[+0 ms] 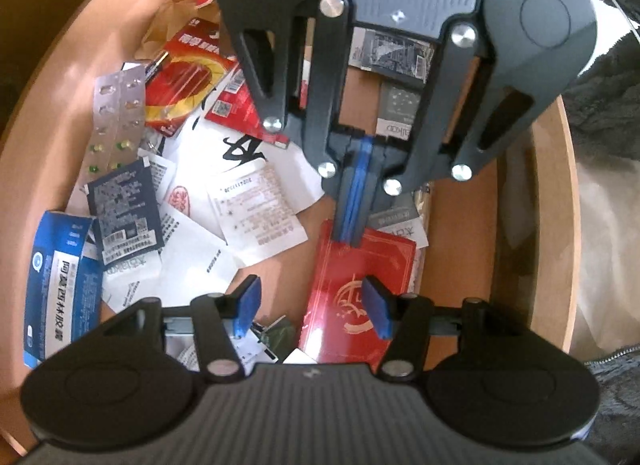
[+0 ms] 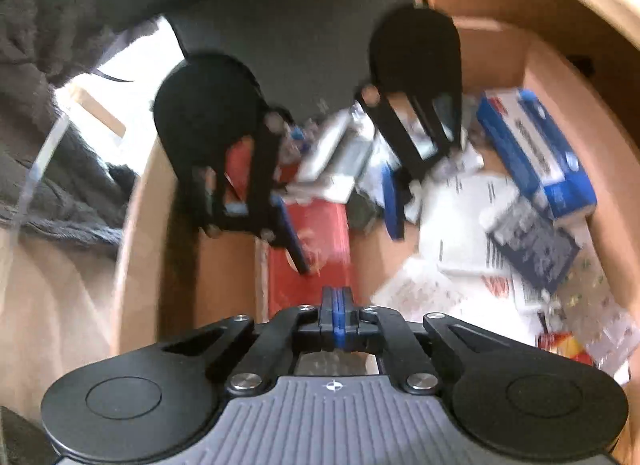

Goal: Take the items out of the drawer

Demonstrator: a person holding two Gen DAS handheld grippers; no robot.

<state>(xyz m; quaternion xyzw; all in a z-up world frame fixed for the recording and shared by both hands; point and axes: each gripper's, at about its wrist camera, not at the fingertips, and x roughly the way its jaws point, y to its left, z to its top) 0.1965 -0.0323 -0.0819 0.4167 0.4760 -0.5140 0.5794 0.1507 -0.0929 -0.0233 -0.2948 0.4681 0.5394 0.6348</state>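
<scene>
An open wooden drawer [image 1: 516, 225] holds a litter of papers, packets and boxes. My left gripper [image 1: 314, 311] is open, its blue pads either side of the near end of a red booklet [image 1: 360, 305] with a gold emblem. My right gripper [image 1: 351, 235] comes in from the opposite side, jaws shut together, its tip on the booklet's far edge; I cannot tell if it pinches the cover. In the blurred right wrist view my right gripper [image 2: 335, 297] is shut over the red booklet [image 2: 316, 261], with my left gripper [image 2: 344, 221] open beyond it.
Left of the booklet lie white receipts [image 1: 256, 209], a dark sachet [image 1: 124, 213], a blue medicine box [image 1: 60, 289], a pill blister strip [image 1: 116, 113] and red packets [image 1: 188, 81]. Dark cloth [image 1: 608, 113] hangs past the drawer's right wall.
</scene>
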